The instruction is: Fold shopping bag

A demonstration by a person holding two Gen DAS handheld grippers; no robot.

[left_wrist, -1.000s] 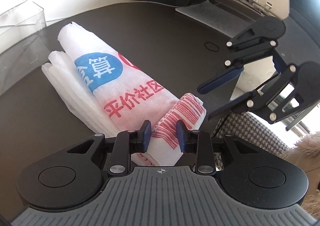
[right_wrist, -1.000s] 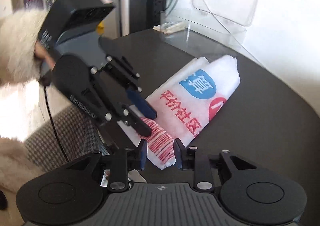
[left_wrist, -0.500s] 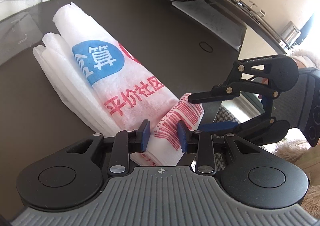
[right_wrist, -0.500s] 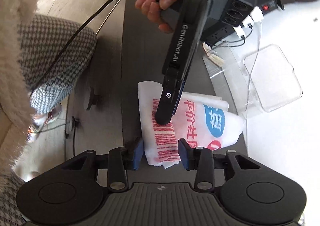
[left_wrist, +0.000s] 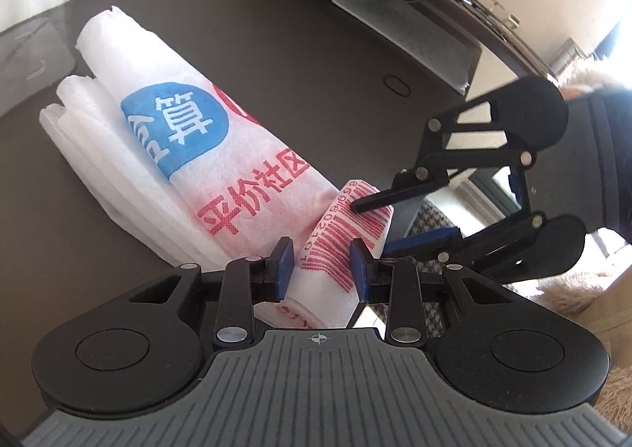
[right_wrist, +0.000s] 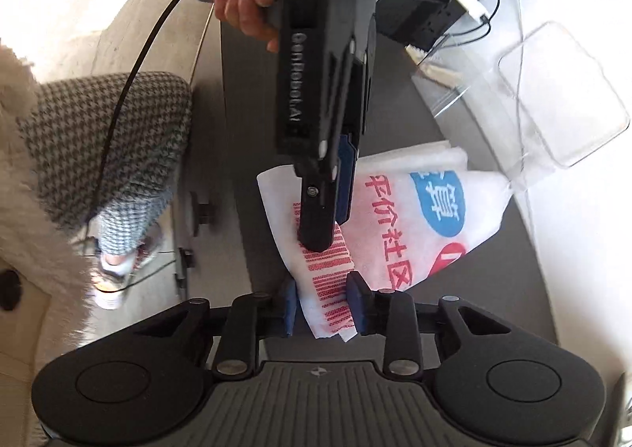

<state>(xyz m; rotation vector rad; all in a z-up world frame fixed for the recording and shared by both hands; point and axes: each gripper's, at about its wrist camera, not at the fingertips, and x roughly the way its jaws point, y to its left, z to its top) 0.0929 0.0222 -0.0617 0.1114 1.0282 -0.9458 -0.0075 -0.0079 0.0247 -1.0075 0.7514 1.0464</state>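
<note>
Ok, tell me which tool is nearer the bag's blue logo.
Left, narrowly: the left tool straddles the barcode fold, nearer the blue logo; the right tool sits at that fold's outer corner.

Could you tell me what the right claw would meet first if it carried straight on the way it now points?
Probably the shopping bag itself: its barcoded end already lies between the right claw fingers, with the left claw just beyond, though depth is unclear.

Left gripper [left_wrist: 322,269] and right gripper [right_wrist: 320,304] both parted, fingers crossing closely.

A dark table [left_wrist: 324,63] carries the folded shopping bag [left_wrist: 221,174].
</note>
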